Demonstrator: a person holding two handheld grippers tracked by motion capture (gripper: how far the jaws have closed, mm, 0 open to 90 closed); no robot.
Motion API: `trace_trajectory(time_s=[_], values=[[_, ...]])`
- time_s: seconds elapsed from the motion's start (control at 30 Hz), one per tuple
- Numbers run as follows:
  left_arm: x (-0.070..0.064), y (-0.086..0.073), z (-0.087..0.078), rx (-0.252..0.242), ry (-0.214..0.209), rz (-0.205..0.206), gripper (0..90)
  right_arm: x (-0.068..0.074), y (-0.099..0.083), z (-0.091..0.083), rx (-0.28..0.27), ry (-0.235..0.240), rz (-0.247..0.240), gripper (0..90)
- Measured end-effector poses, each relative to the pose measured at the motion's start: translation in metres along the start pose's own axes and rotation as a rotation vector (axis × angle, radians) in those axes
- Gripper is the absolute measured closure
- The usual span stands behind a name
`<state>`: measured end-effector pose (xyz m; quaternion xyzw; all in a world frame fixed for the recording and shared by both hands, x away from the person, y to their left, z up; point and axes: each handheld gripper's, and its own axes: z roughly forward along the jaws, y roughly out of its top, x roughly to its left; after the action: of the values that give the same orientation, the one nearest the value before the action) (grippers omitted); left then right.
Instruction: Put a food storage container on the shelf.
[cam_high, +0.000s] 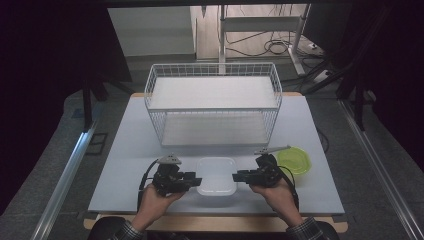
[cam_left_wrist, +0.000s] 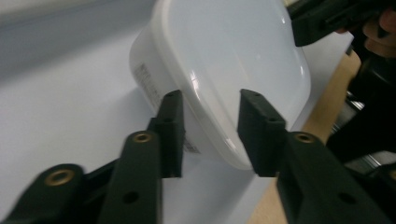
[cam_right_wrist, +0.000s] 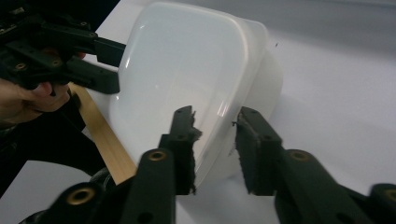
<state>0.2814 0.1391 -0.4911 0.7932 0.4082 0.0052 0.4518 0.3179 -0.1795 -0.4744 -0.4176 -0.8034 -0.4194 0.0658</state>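
Observation:
A white plastic container (cam_high: 216, 175) sits open side up on the pale table (cam_high: 130, 150) near its front edge. My left gripper (cam_high: 194, 181) is at the container's left side. In the left gripper view the container's (cam_left_wrist: 233, 46) rounded rim runs between my left gripper's (cam_left_wrist: 210, 126) parted jaws, which straddle it with a gap showing. My right gripper (cam_high: 237, 176) is at the container's right side. In the right gripper view the container's (cam_right_wrist: 187, 60) edge likewise lies between my right gripper's (cam_right_wrist: 215, 140) parted jaws. Each gripper view shows the other gripper at the far rim.
A white wire basket (cam_high: 212, 109) with a flat white shelf stands at the back middle of the table. A green round dish (cam_high: 295, 160) lies just right of my right gripper. The table's wooden front edge (cam_high: 215, 222) is close behind both hands.

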Motion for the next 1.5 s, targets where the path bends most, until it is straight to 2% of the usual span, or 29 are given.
trace_trajectory(time_s=[0.1,0.2,0.23,0.37,0.77,1.1,1.23,1.5], values=[[0.005,0.000,-0.003,-0.031,0.008,-0.022,74.9,0.003,0.001,0.000,-0.025,-0.024,-0.020,79.1],[0.007,-0.001,-0.003,-0.044,0.012,-0.043,77.5,0.005,0.002,0.002,-0.044,-0.052,-0.052,79.3],[0.007,-0.001,-0.003,-0.049,0.030,-0.037,79.0,0.009,0.002,0.004,-0.054,-0.084,-0.083,79.4],[0.007,-0.001,-0.004,-0.062,0.043,-0.030,79.3,0.013,0.002,0.006,-0.081,-0.116,-0.119,79.2],[0.000,0.017,-0.022,-0.116,0.072,0.033,79.2,0.023,0.015,-0.006,-0.151,-0.115,-0.178,79.1],[-0.002,0.040,-0.040,-0.173,0.088,0.068,79.2,0.035,0.039,-0.020,-0.219,-0.127,-0.223,79.1],[-0.007,0.055,-0.050,-0.197,0.104,0.096,79.2,0.042,0.051,-0.029,-0.250,-0.133,-0.245,79.1],[-0.010,0.072,-0.063,-0.226,0.125,0.122,79.2,0.048,0.072,-0.039,-0.282,-0.130,-0.270,78.9]])
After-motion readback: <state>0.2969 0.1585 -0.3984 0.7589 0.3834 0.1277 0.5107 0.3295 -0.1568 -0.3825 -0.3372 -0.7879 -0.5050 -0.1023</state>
